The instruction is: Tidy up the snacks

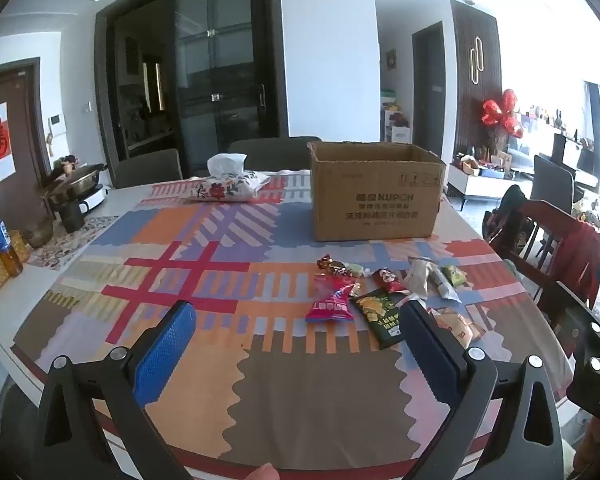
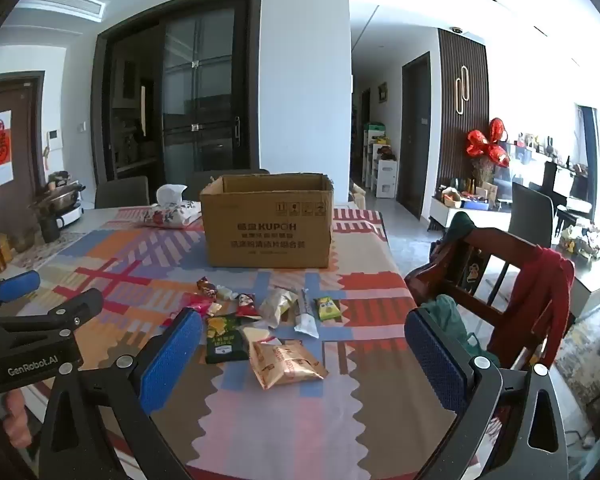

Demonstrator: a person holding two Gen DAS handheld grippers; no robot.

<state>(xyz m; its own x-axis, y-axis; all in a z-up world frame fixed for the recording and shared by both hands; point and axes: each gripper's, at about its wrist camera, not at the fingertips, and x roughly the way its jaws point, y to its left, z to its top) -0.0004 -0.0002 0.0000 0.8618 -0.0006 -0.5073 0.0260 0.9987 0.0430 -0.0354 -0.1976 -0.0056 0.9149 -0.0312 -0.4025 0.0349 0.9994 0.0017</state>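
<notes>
Over on the left, the left gripper [image 1: 296,328] hovers above the patterned tablecloth [image 1: 204,248] with its fingers spread wide and nothing between them. Further right, the snack packets [image 2: 260,320] lie scattered flat just in front of the open cardboard box [image 2: 268,236], the white stick packet [image 2: 306,316] lying lengthwise toward the box. Rightmost, the right gripper [image 2: 304,354] hangs equally wide and empty beside a wooden chair [image 2: 496,276].
</notes>
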